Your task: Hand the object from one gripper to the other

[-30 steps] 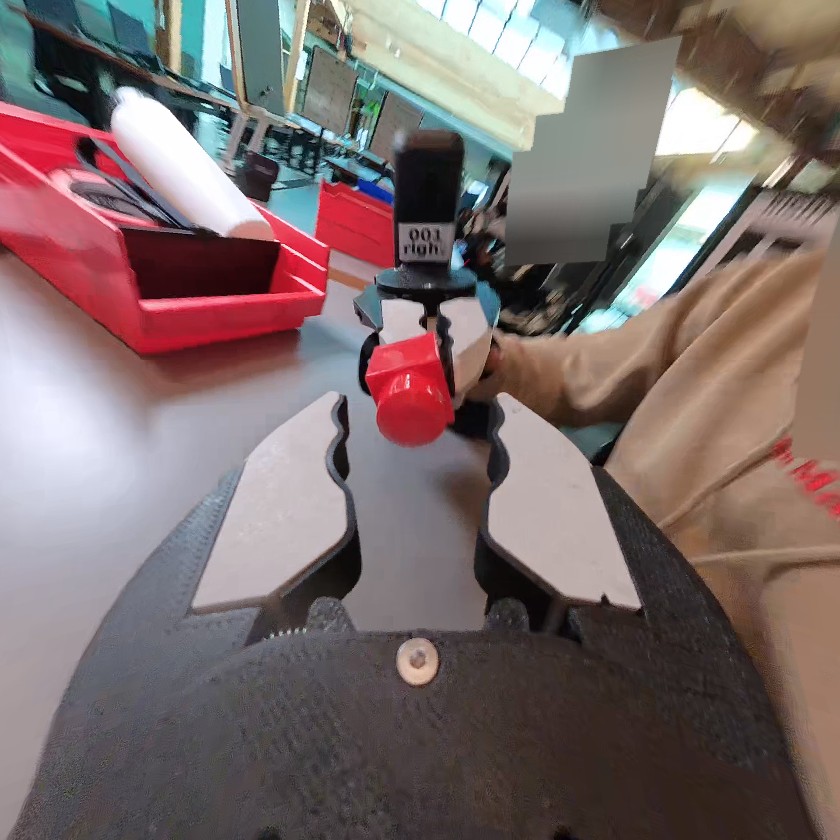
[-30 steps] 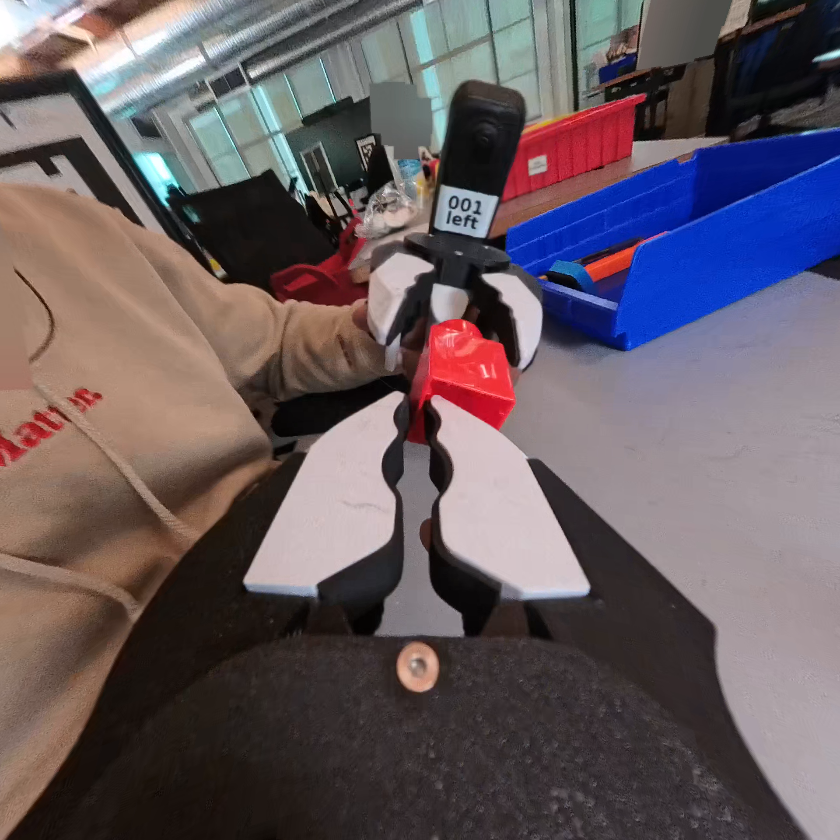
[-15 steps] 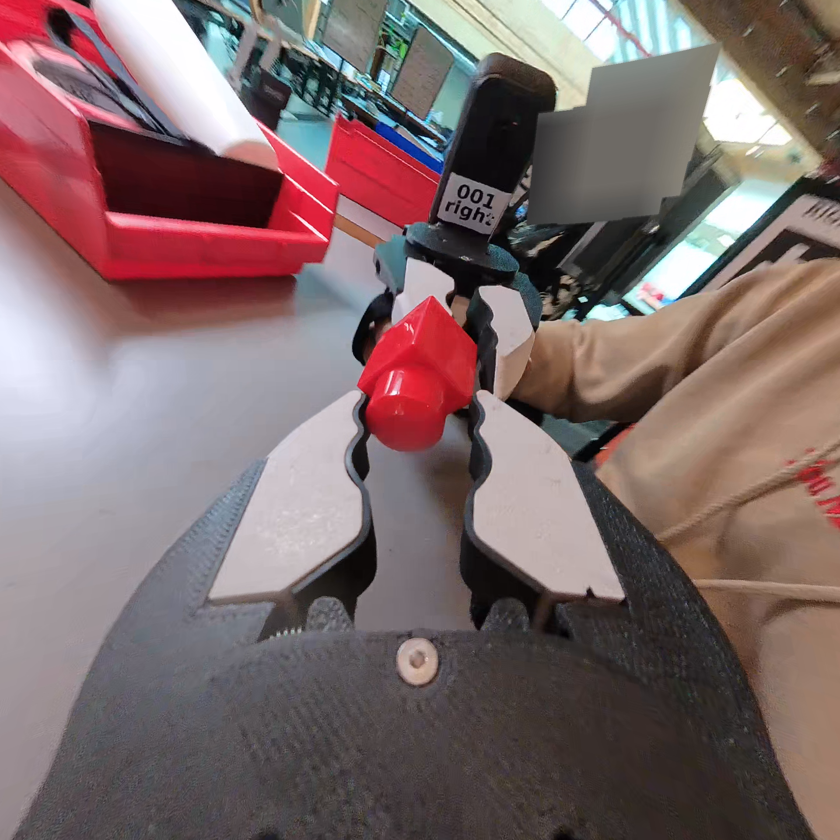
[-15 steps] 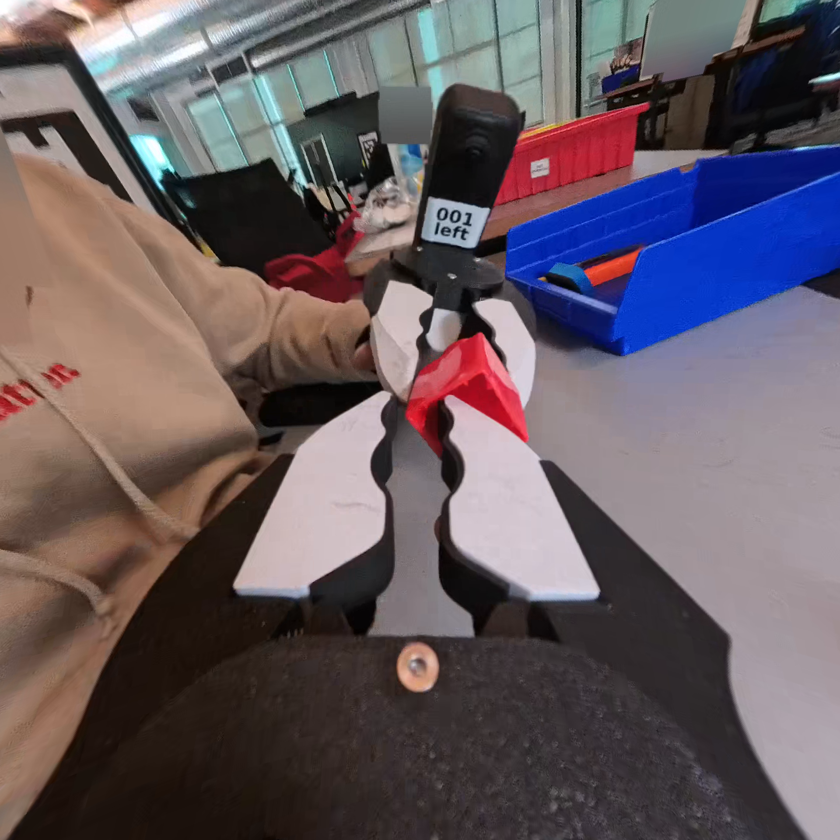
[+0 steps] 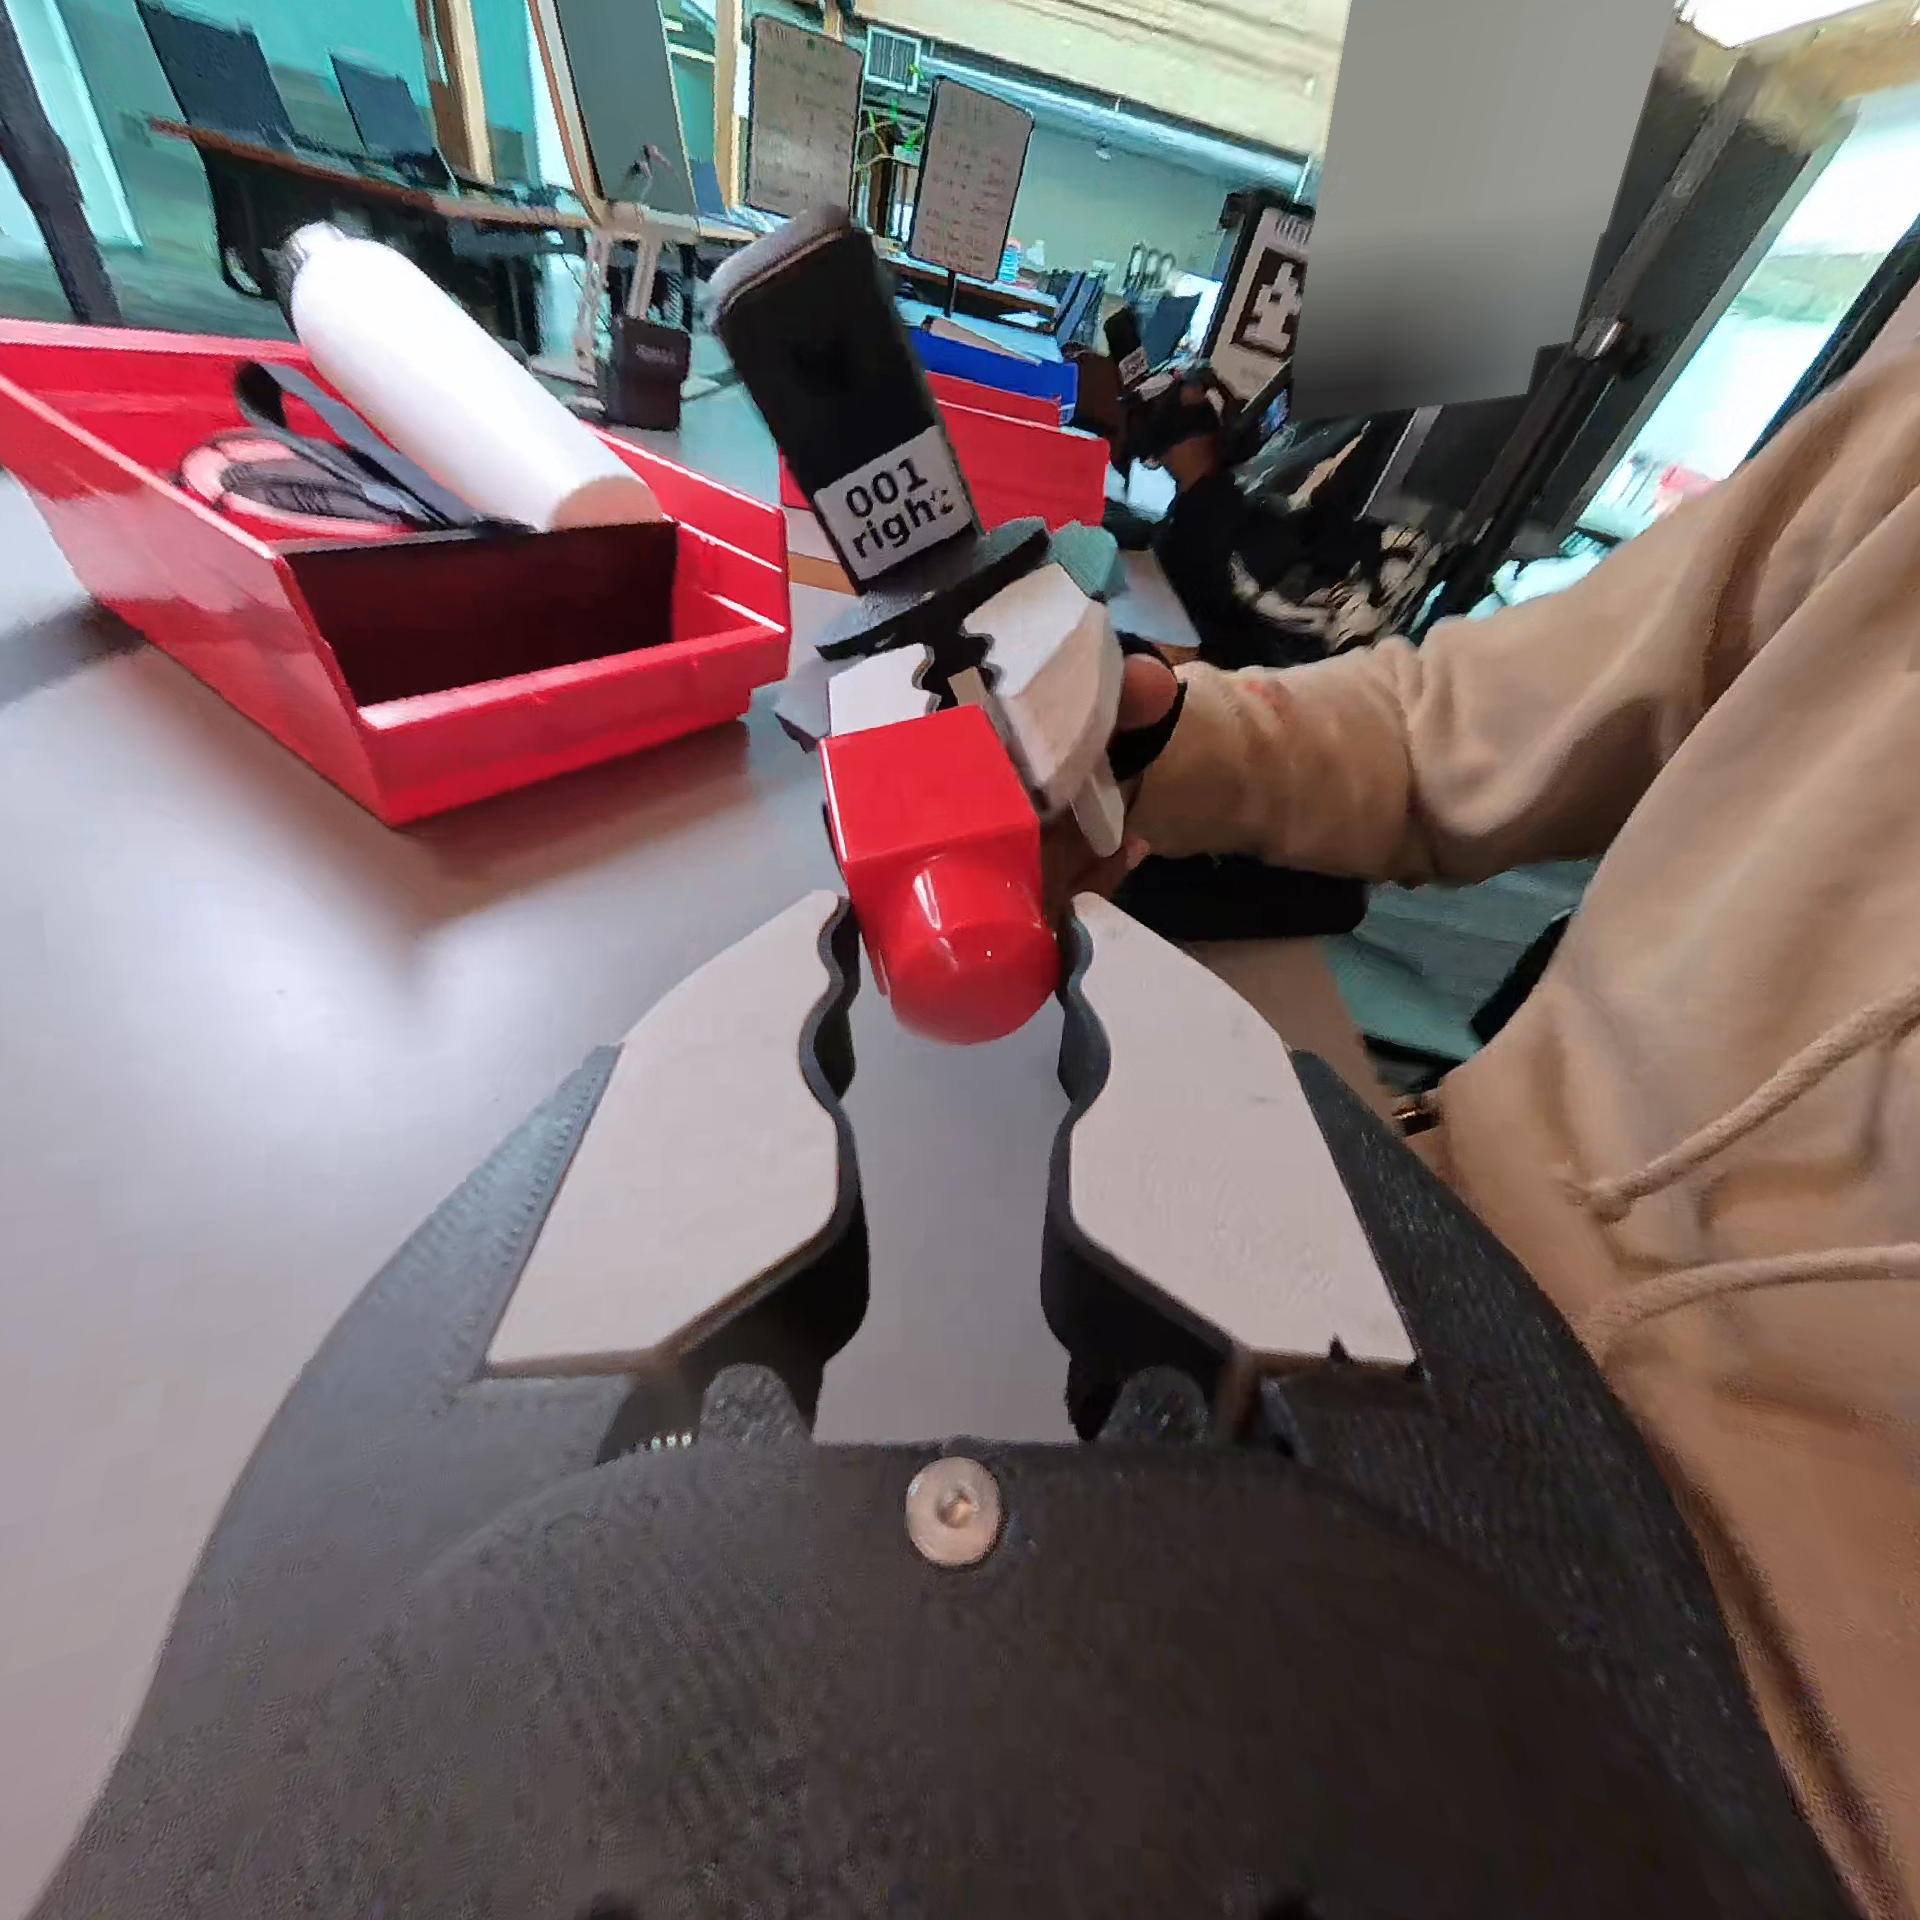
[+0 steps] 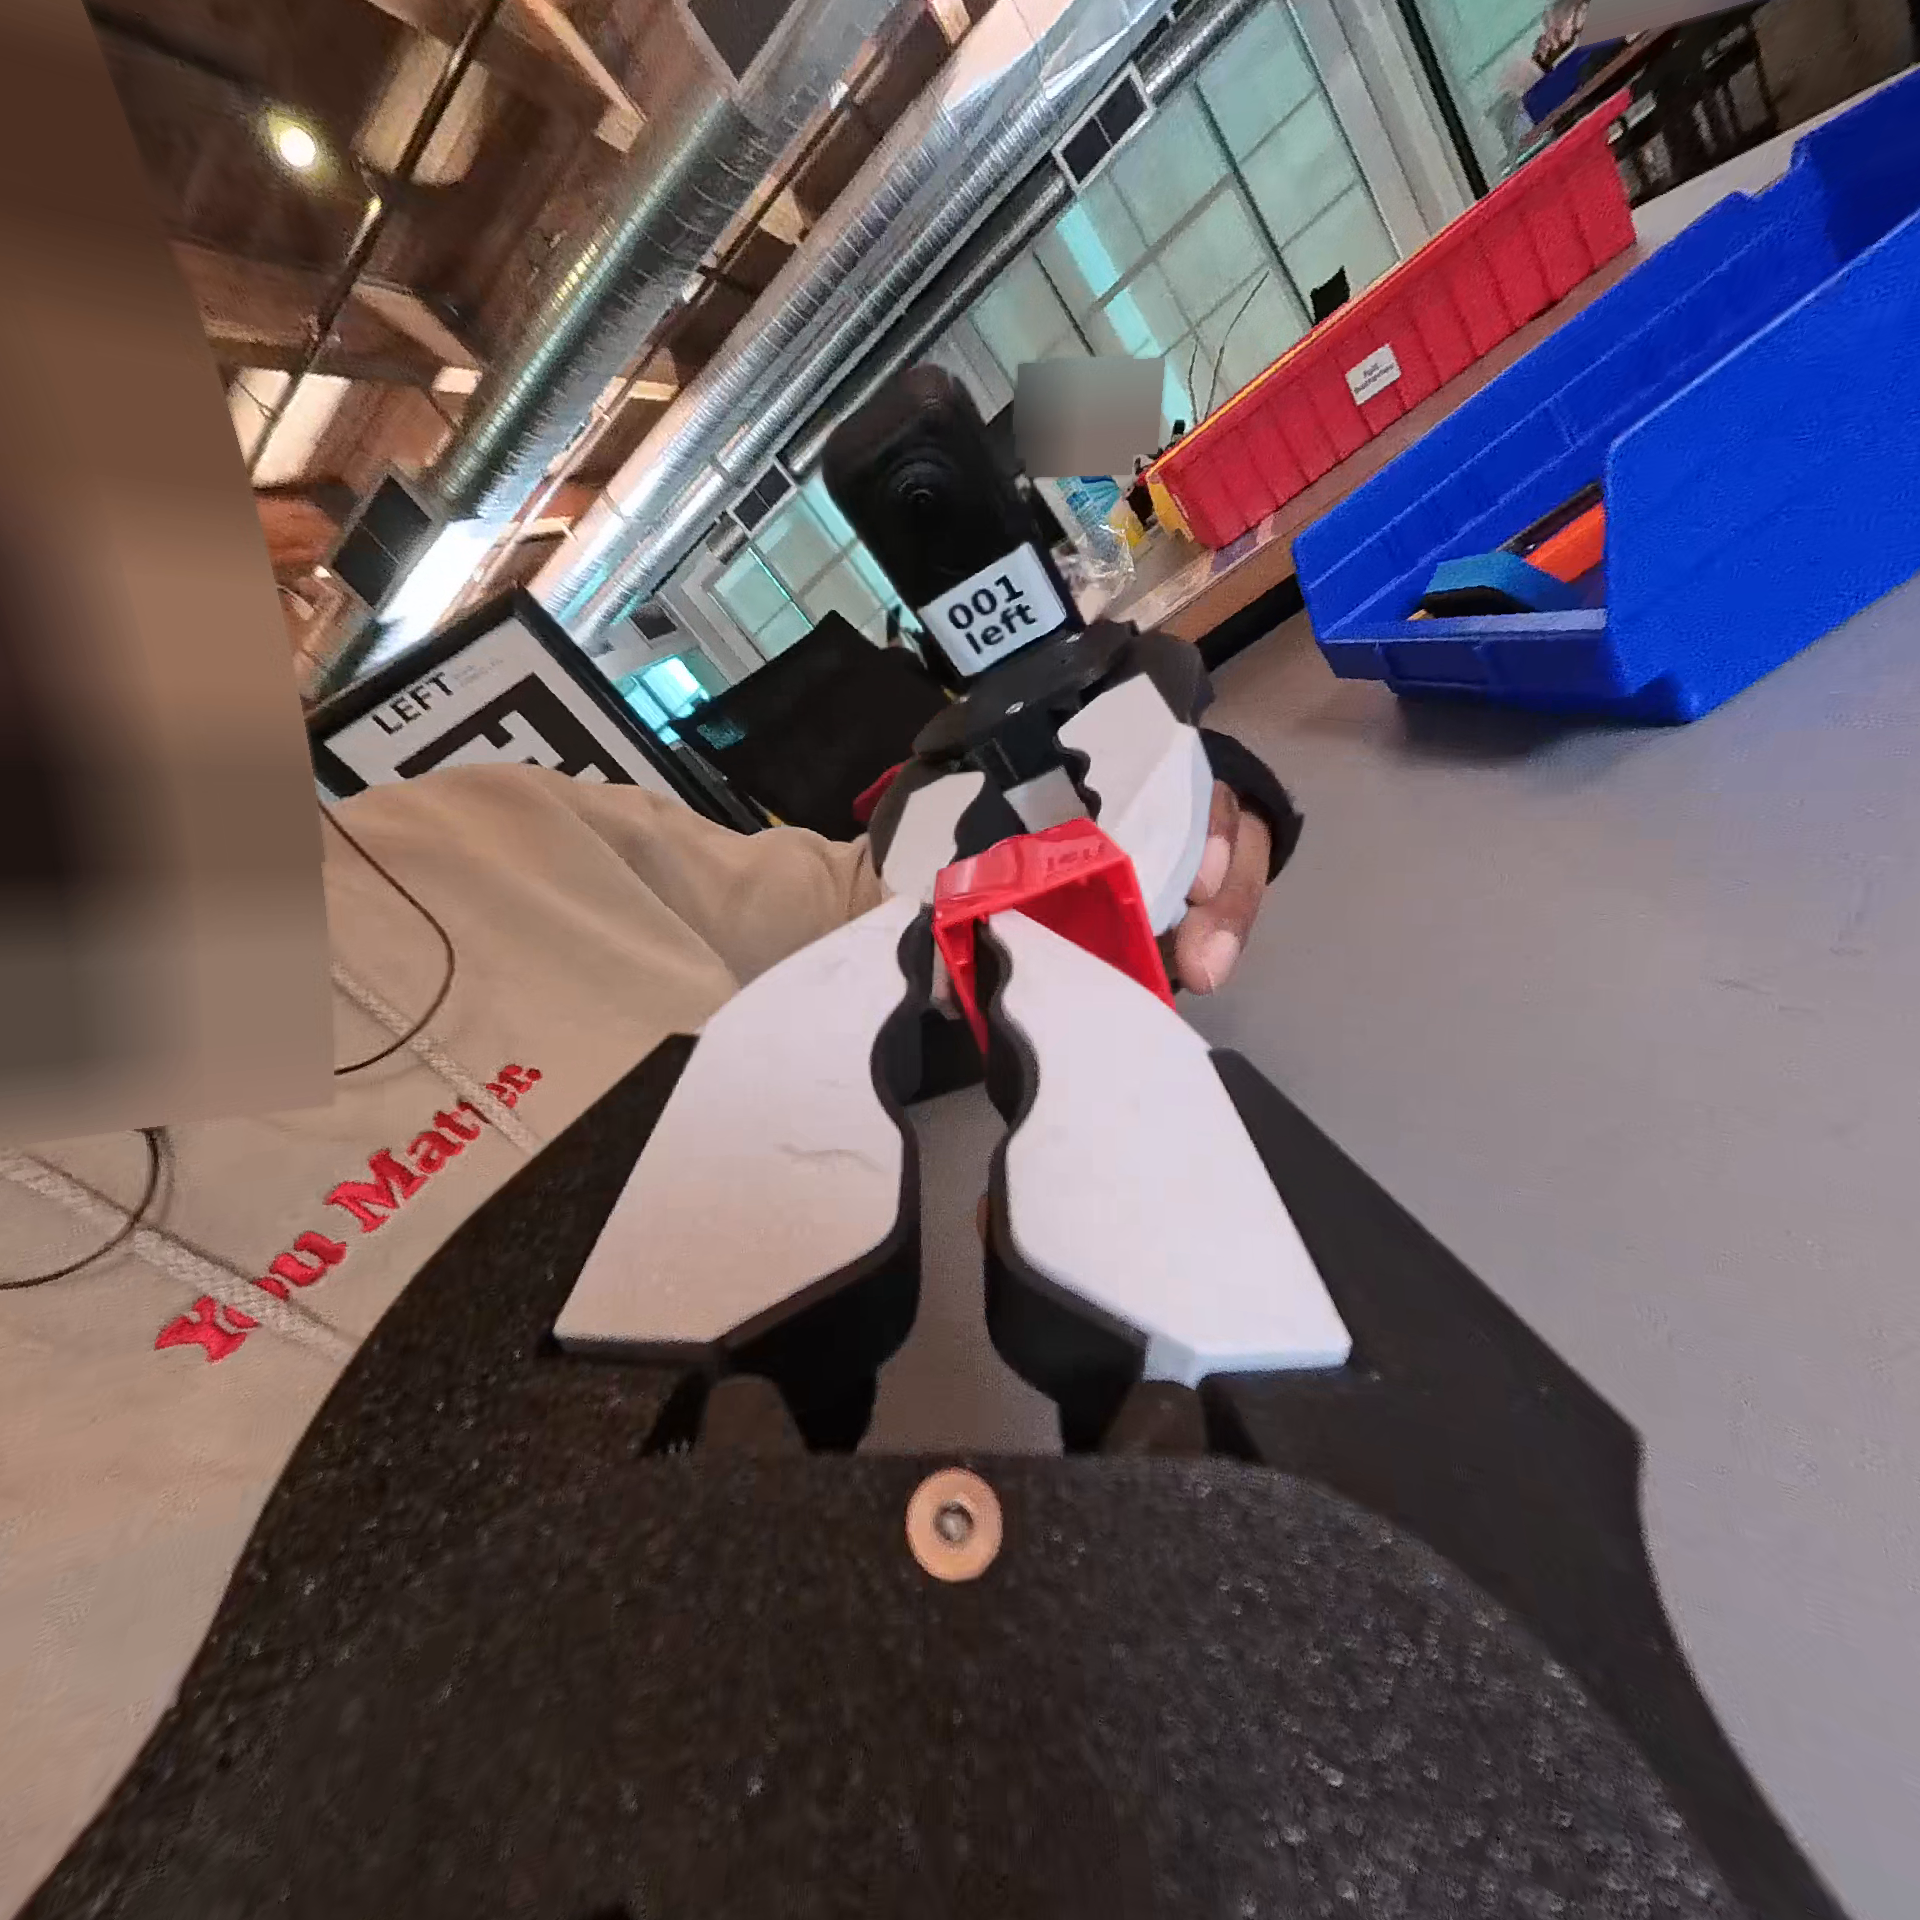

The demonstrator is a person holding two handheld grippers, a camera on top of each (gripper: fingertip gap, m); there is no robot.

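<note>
A red object (image 5: 935, 821), a square hollow block with a rounded end, is held in the air between both grippers. In the left wrist view my left gripper (image 5: 956, 925) has its fingertips pressed on both sides of the rounded end. The right gripper (image 5: 966, 717) faces it from beyond and holds the block end. In the right wrist view my right gripper (image 6: 961, 935) is shut on one wall of the red object (image 6: 1081, 894). The left gripper (image 6: 1039, 831) sits behind it, with a hand around its grip.
A red bin (image 5: 561, 717) with a white cylinder (image 5: 457, 405) stands on the grey table (image 5: 260, 987) to the left. A blue bin (image 6: 1662, 582) and a long red bin (image 6: 1403, 353) stand at the back right. The person's beige sleeve (image 5: 1455, 748) is close. Both grippers' tips are close together, under 4 cm apart.
The left gripper has moved up to the red object and narrowed until its fingertips meet the rounded end. The right gripper has stayed shut on the block and tilted.
</note>
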